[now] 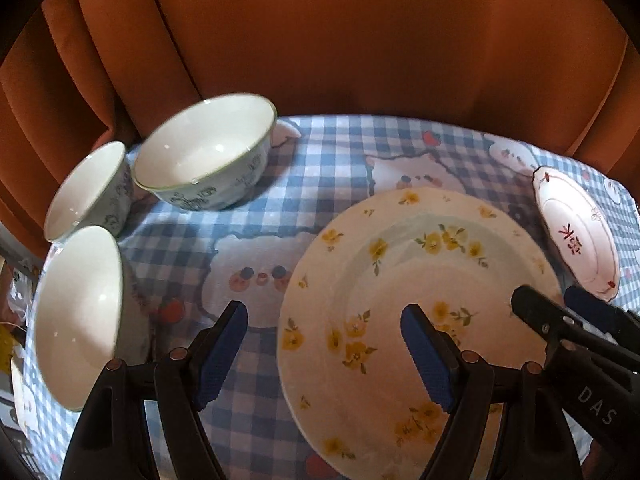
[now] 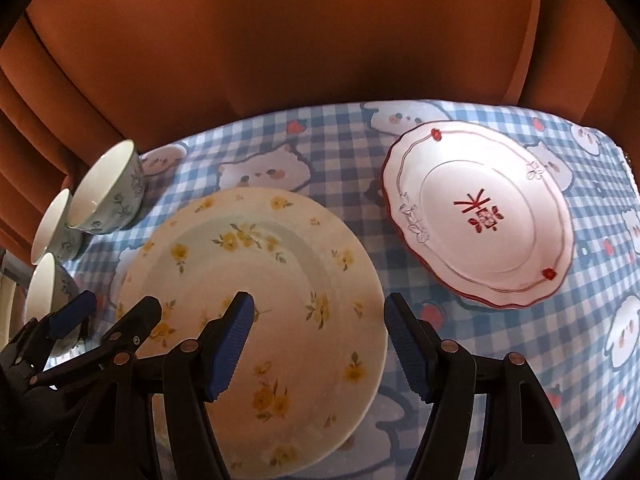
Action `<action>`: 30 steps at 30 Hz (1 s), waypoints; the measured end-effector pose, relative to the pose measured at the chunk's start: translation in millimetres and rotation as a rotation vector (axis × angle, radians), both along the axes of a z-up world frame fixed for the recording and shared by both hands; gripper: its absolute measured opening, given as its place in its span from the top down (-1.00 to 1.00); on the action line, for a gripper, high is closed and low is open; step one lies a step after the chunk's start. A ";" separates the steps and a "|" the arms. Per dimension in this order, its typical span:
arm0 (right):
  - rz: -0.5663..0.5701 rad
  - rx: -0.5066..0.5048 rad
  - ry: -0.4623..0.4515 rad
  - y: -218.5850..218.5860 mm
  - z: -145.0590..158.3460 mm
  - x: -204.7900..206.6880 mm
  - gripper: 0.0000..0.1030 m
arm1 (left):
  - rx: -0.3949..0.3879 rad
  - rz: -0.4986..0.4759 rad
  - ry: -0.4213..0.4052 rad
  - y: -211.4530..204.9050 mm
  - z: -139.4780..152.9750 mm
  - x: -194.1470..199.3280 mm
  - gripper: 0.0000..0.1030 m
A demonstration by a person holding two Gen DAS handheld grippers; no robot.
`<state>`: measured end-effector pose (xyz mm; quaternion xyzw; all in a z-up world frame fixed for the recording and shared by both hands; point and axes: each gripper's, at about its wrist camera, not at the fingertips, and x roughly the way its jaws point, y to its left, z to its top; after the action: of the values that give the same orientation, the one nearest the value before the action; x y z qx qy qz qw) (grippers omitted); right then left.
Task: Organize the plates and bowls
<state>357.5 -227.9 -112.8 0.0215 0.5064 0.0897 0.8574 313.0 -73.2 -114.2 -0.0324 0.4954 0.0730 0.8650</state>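
A large cream plate with yellow flowers [image 1: 404, 280] [image 2: 256, 280] lies on the checked tablecloth. A smaller white plate with a red rim and red character [image 2: 480, 216] [image 1: 576, 228] lies to its right. Three white bowls with blue-green patterns stand at the left: a big one [image 1: 204, 152] [image 2: 108, 192], a far small one [image 1: 90, 190] [image 2: 50, 226], and a near one [image 1: 78, 316] [image 2: 44, 292]. My left gripper [image 1: 324, 348] is open, straddling the flower plate's left rim. My right gripper [image 2: 318, 340] is open over the flower plate's right rim, and also shows in the left wrist view [image 1: 560, 308].
The blue and white checked tablecloth [image 1: 320, 152] [image 2: 520, 360] with cartoon animals covers the table. An orange curtain [image 1: 320, 40] [image 2: 280, 40] hangs right behind the table's far edge. The bowls stand close to the table's left edge.
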 end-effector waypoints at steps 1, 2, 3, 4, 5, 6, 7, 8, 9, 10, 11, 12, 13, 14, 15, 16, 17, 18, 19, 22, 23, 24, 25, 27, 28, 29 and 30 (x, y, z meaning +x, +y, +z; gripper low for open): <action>0.001 -0.007 -0.004 0.3 -0.6 0.7 -0.36 | -0.004 0.000 0.007 -0.1 -3.2 1.6 -0.51; 0.001 -0.012 -0.007 0.8 -1.7 2.1 -0.36 | -0.005 0.001 0.013 -0.8 -6.7 3.5 -0.51; 0.000 -0.013 -0.004 1.0 -2.9 3.3 -0.36 | -0.006 0.000 0.021 -1.1 -8.6 5.8 -0.49; 0.002 -0.014 0.001 0.7 -4.1 4.3 -0.36 | -0.010 -0.007 0.029 -1.6 -10.7 8.2 -0.47; 0.003 -0.017 0.008 0.3 -6.1 5.3 -0.36 | -0.012 -0.010 0.034 -1.6 -11.4 10.1 -0.46; 0.004 -0.016 0.016 0.1 -8.6 6.1 -0.36 | -0.014 -0.011 0.038 -1.7 -12.3 11.4 -0.45; 0.005 -0.015 0.022 -0.4 -10.5 6.4 -0.35 | -0.018 -0.013 0.043 -1.8 -13.0 12.4 -0.43; 0.007 -0.020 0.025 0.1 -12.3 7.1 -0.32 | -0.025 -0.015 0.050 -1.8 -13.5 13.6 -0.41; 0.006 -0.030 0.022 1.1 -13.4 7.2 -0.31 | -0.034 -0.017 0.056 -1.8 -14.1 15.0 -0.35; 0.006 -0.033 0.022 1.7 -13.6 7.5 -0.31 | -0.040 -0.013 0.062 -1.7 -13.7 16.1 -0.34; 0.003 -0.034 0.019 2.0 -13.2 7.2 -0.31 | -0.039 -0.011 0.061 -1.2 -12.3 16.8 -0.34; 0.001 -0.032 0.020 1.7 -13.3 7.3 -0.31 | -0.039 -0.008 0.063 -0.7 -11.3 17.3 -0.34; 0.003 -0.031 0.020 1.7 -13.2 7.5 -0.31 | -0.040 -0.006 0.063 -0.3 -11.6 18.0 -0.34; 0.005 -0.032 0.020 1.5 -13.2 7.6 -0.31 | -0.044 -0.004 0.063 0.7 -11.4 18.1 -0.34; 0.005 -0.031 0.022 1.0 -12.9 7.1 -0.31 | -0.049 -0.002 0.065 1.5 -11.4 17.8 -0.34; 0.005 -0.030 0.024 0.6 -12.6 6.5 -0.31 | -0.053 0.000 0.068 2.0 -11.5 16.8 -0.34; 0.006 -0.031 0.027 0.1 -12.5 5.0 -0.31 | -0.050 -0.003 0.071 1.6 -11.8 15.3 -0.34; 0.006 -0.032 0.029 -0.4 -12.1 3.8 -0.31 | -0.044 -0.009 0.075 1.4 -11.8 12.5 -0.34; 0.005 -0.034 0.031 -1.0 -12.0 2.0 -0.31 | -0.034 -0.016 0.077 0.5 -12.3 9.6 -0.33; 0.000 -0.047 0.037 -3.0 -11.3 -6.1 -0.31 | -0.025 -0.028 0.091 0.1 -12.7 -0.7 -0.33; -0.002 -0.050 0.043 -4.2 -11.2 -10.1 -0.31 | -0.027 -0.031 0.097 -1.0 -12.6 -4.8 -0.33; -0.003 -0.051 0.048 -5.6 -10.8 -13.4 -0.31 | -0.027 -0.035 0.101 -2.2 -12.5 -8.5 -0.33; -0.003 -0.052 0.052 -7.1 -10.4 -16.1 -0.31 | -0.027 -0.040 0.106 -3.8 -12.4 -12.7 -0.33; -0.006 -0.055 0.066 -11.0 -9.9 -25.4 -0.31 | -0.026 -0.047 0.116 -6.7 -12.3 -20.6 -0.33; -0.007 -0.057 0.070 -12.9 -9.8 -28.9 -0.31 | -0.026 -0.049 0.121 -8.6 -12.2 -25.1 -0.33; -0.008 -0.063 0.077 -14.9 -9.8 -35.0 -0.31 | -0.025 -0.054 0.126 -10.8 -12.1 -29.9 -0.33; -0.007 -0.067 0.081 -16.6 -9.8 -39.0 -0.31 | -0.025 -0.059 0.130 -12.6 -12.2 -34.0 -0.33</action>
<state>318.5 -244.5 -122.6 -0.0019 0.5434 0.0686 0.8367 279.0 -85.8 -126.4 -0.0238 0.5521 0.0430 0.8323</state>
